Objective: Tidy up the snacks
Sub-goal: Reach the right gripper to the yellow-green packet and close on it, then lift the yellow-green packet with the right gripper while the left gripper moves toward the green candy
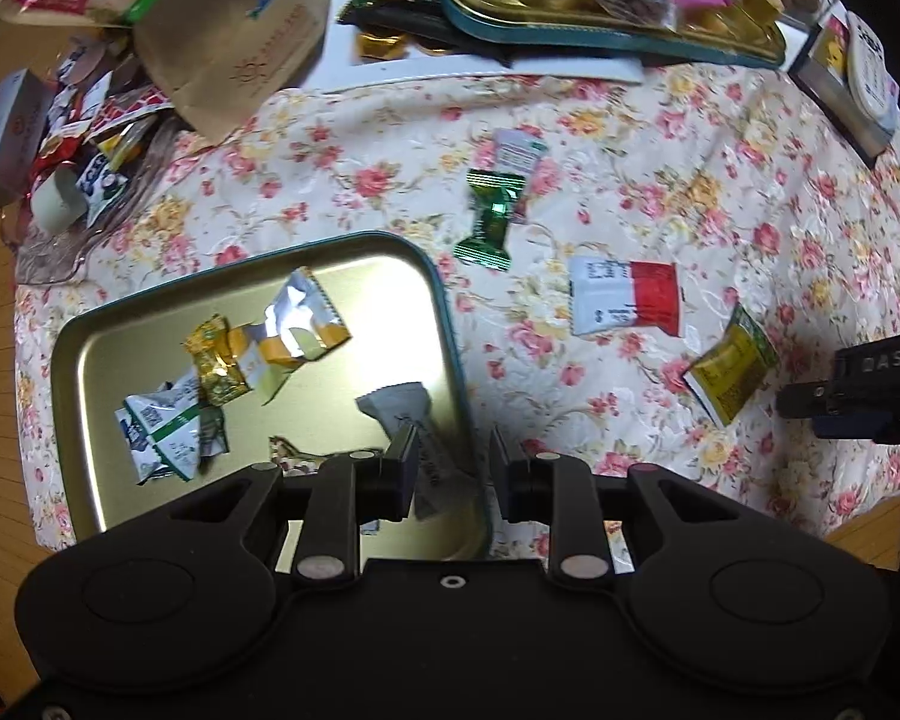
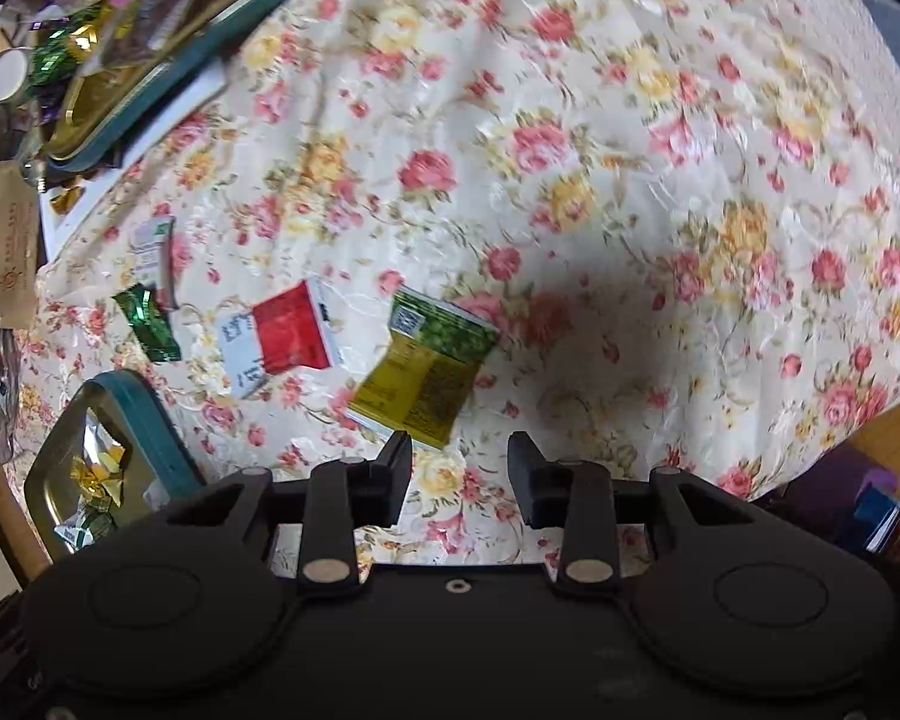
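Right claw (image 2: 459,474) hangs released over the flowered cloth (image 2: 660,180), and the yellow-green packet (image 2: 423,369) lies just ahead, up and left of its tips, long axis running lower left to upper right. Left claw (image 1: 453,471), also released and empty, hovers at the tin tray's (image 1: 450,324) right rim. The right one looks nearer for that packet.

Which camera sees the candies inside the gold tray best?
The left wrist view: nearly the whole tray faces it, with the wrapped candies inside plain to see. The right wrist view catches only a corner of the tray at its left edge.
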Motion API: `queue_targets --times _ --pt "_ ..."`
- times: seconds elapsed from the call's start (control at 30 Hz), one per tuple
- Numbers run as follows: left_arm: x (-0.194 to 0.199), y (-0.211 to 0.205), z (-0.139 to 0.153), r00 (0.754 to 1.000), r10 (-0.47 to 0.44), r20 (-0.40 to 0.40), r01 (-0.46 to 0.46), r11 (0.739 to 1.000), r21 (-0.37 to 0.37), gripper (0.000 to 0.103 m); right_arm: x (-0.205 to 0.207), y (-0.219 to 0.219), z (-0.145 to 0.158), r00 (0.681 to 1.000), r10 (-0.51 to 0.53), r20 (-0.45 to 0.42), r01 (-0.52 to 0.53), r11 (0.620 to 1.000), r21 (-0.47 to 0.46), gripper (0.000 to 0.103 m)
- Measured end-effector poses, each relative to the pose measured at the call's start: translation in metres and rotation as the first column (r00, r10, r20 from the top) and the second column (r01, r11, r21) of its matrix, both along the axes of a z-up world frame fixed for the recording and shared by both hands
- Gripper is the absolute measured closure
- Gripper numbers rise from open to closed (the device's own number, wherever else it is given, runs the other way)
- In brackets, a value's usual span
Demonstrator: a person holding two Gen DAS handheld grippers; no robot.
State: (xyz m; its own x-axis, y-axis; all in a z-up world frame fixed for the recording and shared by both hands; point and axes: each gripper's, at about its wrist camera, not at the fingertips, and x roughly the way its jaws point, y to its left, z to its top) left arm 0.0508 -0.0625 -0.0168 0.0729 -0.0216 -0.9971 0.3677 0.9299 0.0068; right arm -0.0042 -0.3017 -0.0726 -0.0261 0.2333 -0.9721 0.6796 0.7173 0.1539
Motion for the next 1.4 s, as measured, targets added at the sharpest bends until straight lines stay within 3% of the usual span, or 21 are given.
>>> queue_targets --times 0.27,0.6,1.07,1.17,1.27,1.4 --pt "0.0 -0.008 0.001 1.0 -0.008 -0.007 0.008 1.0 -0.008 0.067 0.002 0.002 -0.02 0.993 -0.117 0.004 0.116 0.988 0.098 0.064" --pt "-0.001 0.007 0.01 1.0 0.013 -0.012 -0.014 0.999 -0.051 0.067 0.004 -0.008 -0.027 0.961 -0.277 0.01 0.275 0.957 0.091 0.064" --pt "0.002 0.031 0.019 0.998 0.067 -0.016 -0.069 0.993 -0.099 0.067 0.024 0.009 -0.042 0.971 -0.234 -0.041 0.233 0.972 -0.025 0.064" --pt "0.003 0.032 0.018 0.997 0.075 -0.024 -0.077 0.992 -0.1 0.067 0.033 0.017 -0.041 0.981 -0.189 -0.04 0.187 0.982 -0.039 0.073" --pt "0.005 0.032 0.017 0.996 0.085 -0.03 -0.088 0.991 -0.1 0.067 0.041 0.026 -0.037 0.992 -0.122 -0.009 0.122 0.992 -0.04 0.1" --pt "0.008 0.03 0.015 0.994 0.101 -0.033 -0.103 0.99 -0.095 0.067 0.04 0.025 -0.033 0.994 -0.107 0.006 0.107 0.994 -0.036 0.097"
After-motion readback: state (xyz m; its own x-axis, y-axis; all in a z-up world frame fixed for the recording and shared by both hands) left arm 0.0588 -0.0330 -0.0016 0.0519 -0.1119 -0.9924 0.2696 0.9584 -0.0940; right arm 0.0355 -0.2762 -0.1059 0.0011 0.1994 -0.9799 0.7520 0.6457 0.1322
